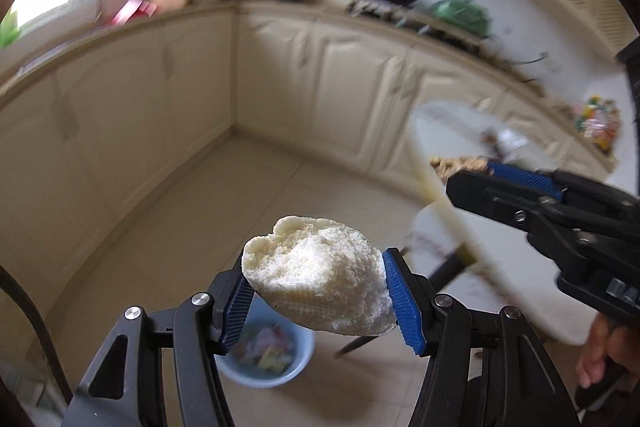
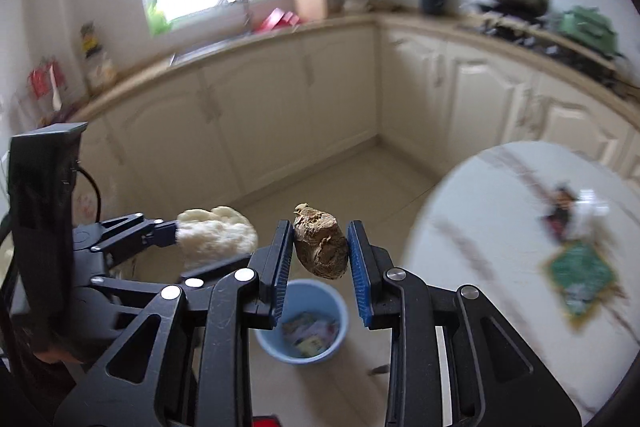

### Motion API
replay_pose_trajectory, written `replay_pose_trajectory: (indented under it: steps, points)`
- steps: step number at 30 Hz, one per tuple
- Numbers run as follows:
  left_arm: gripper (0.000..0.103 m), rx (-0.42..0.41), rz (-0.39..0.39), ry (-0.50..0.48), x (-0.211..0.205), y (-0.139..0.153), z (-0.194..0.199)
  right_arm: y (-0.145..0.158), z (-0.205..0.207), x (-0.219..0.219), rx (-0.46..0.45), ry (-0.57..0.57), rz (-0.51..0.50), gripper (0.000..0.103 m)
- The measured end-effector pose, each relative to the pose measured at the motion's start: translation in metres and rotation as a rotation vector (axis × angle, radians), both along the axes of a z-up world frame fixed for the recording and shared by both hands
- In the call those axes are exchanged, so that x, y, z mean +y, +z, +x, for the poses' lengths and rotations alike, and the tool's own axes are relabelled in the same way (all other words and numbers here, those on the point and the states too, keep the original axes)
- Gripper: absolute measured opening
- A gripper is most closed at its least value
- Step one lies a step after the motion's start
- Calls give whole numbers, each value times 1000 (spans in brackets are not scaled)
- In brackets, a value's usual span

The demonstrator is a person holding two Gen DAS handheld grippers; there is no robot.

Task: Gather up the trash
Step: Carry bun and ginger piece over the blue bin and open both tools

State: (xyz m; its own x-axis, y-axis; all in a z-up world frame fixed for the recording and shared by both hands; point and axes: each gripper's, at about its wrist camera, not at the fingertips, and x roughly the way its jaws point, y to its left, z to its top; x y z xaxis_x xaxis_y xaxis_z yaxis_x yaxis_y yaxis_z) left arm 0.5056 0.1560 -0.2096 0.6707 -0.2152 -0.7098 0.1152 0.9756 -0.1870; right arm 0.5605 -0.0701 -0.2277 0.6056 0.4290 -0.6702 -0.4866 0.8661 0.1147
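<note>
Two pieces in hand: one per gripper, both carried above the floor near the bin.
Left gripper (image 1: 320, 279): jaws clenched on a white bread chunk (image 1: 316, 279), pads pressing its two ends.
Bread chunk, handling: looks light, soft and crumbly; likely to dent or shed crumbs if squeezed harder, so the end-to-end hold across its thick middle seems right.
Right gripper (image 2: 320, 251): jaws clenched on a brown lump (image 2: 320, 247), wrinkled and dry-looking, perhaps a ginger root; I cannot tell for sure.
Brown lump, handling: judged light and fairly stiff, with a rough skin that should not slip; held across its belly, top poking above the pads.
Blue bin (image 2: 302, 323): one, on the floor below both grippers, already holding several wrappers.
Round tabletop (image 2: 500, 227): one, white; on it at least two blurred scraps, a dark one (image 2: 560, 211) and a green one (image 2: 580, 271).
Count: two grippers, two held pieces, one bin.
</note>
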Motion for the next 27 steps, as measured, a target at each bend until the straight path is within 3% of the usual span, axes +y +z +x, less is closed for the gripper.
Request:
replay_pose_trajectory:
  steps: [6,10,14,18,20,27]
  points:
    - [58,183,6,69,35,-72,6,-86,31,73,128,52,-88,27]
    - [58,272,21,71,53,-113,9,-149,55,93,245,56,-116,27]
    - [60,323,14,86,75,-136,17,-192,75,100,331,50,-127,27]
    - [61,381,5,107,98,-152,19,-217,93,103,387,54,-129,27]
    - [61,394,8,113,112,-150,35,-226,102,105,402,61,-122,27]
    - [65,396,-9,139,142,-142,38,-237,110,112,432,85,-103,31]
